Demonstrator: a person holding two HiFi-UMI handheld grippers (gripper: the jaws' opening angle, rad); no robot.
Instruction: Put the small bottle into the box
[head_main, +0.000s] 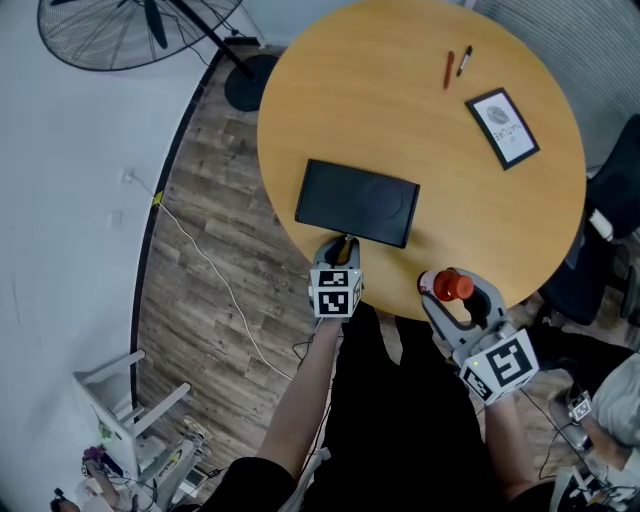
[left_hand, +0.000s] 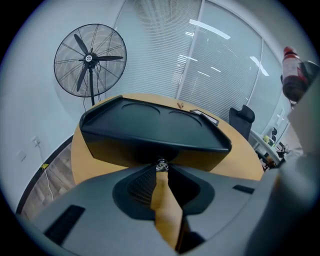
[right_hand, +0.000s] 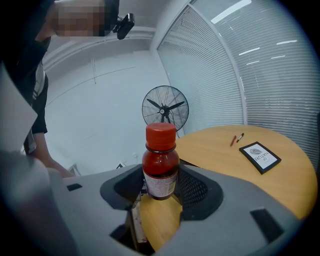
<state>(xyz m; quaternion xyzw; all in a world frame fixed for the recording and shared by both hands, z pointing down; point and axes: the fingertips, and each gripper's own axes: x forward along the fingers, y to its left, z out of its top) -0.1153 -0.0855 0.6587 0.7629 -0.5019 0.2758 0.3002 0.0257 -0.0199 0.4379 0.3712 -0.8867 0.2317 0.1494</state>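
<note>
Head view, clock directions taken from the centre of the round wooden table (head_main: 400, 90).

- Box (head_main: 357, 203): black, flat, rectangular, at about 8 o'clock near the table edge. In the left gripper view (left_hand: 150, 125) its top carries two shallow round impressions. Nothing lies on it.
- Left gripper (head_main: 344, 245): at 6 o'clock of the box, tips on its near long edge. In its own view (left_hand: 161, 167) the jaws are clenched to a thin wedge and pinch that edge at a small shiny fitting (left_hand: 161, 165).
- Right gripper (head_main: 460, 292): at the table's 6 o'clock rim. Jaws grasp the small bottle (head_main: 452, 286) by its lower body.
- Small bottle (right_hand: 160, 160): upright, dark red-brown, red cap, pale label. It is outside the box, at about 4 o'clock of it and apart from it. I cannot tell whether its base touches the table.
- Two pens (head_main: 455, 65): one red, one black, side by side near 12 o'clock.
- Framed card (head_main: 502, 127): lies flat at 2 o'clock.
- Standing fan (head_main: 130, 30): on the floor at 10 o'clock, off the table.
</note>
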